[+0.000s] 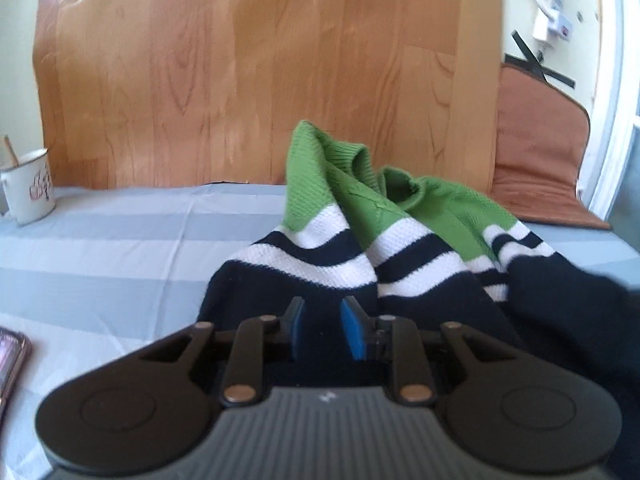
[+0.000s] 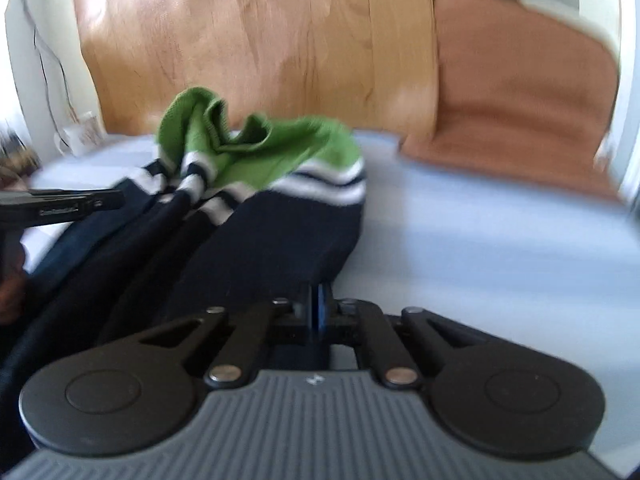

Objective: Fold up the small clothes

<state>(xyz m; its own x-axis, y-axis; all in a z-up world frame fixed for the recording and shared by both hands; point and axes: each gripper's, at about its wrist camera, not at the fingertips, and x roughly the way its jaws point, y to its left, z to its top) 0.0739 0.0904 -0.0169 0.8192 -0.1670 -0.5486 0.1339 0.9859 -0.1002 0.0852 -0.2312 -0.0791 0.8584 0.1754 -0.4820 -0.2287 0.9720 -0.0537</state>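
Note:
A small knitted sweater (image 1: 360, 240), navy at the bottom with white stripes and a green top, lies bunched on the blue-grey striped sheet (image 1: 120, 248). My left gripper (image 1: 323, 312) holds its blue pads a little apart with the navy hem between them. In the right wrist view the sweater (image 2: 260, 216) lies ahead and to the left. My right gripper (image 2: 319, 296) is shut on the sweater's navy edge. The left gripper's black body (image 2: 60, 204) shows at the left edge of that view.
A white enamel mug (image 1: 30, 188) stands at the far left of the sheet. A phone (image 1: 10, 360) lies at the near left edge. A wooden headboard (image 1: 260, 72) rises behind. A brown cushion (image 1: 536, 152) sits at the far right.

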